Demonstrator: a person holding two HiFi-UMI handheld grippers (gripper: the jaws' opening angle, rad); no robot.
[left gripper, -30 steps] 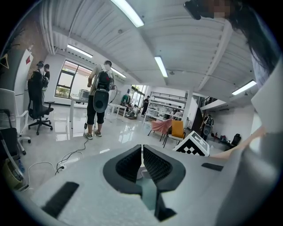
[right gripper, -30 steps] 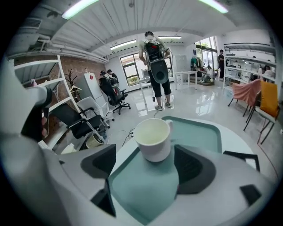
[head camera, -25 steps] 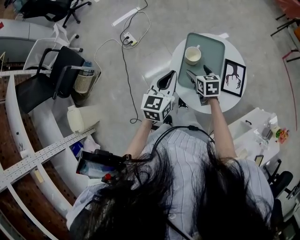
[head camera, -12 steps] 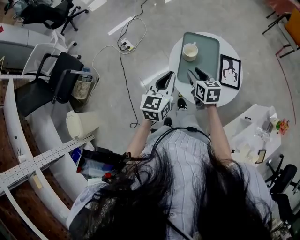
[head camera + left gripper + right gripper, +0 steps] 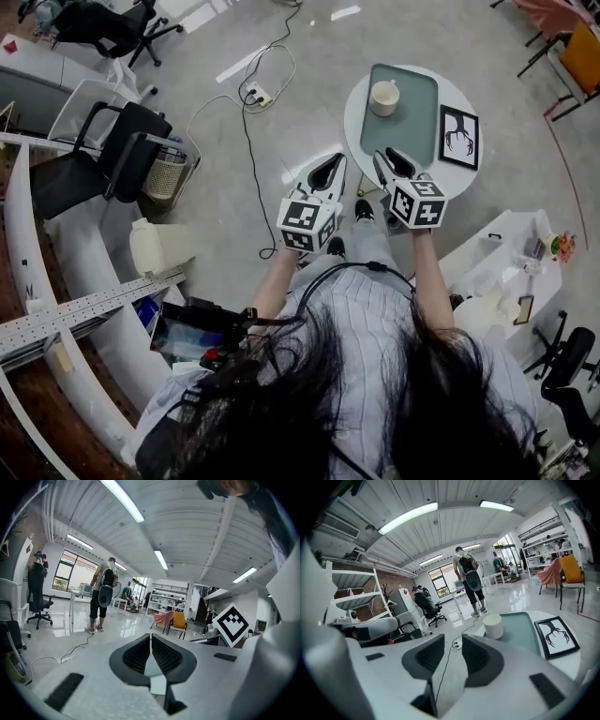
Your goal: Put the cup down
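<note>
A: What are your claws doing?
B: My right claw [image 5: 453, 641] has just been closing; a narrow gap shows, nothing in it. My left claw [image 5: 151, 637] is pressed together, empty.
A: And the cup [image 5: 493, 626]?
B: Upright on the tray [image 5: 524, 631], far left corner, apart from both claws. Probably ceramic: light, stiff, smooth, breakable. I'd pinch its wall at the rim.

Bright ceiling strips [image 5: 408, 517] — floor [image 5: 525, 595] glare, fisheye-warped edges.

Open lab: office chairs [image 5: 89, 173], shelving [image 5: 169, 603]
</note>
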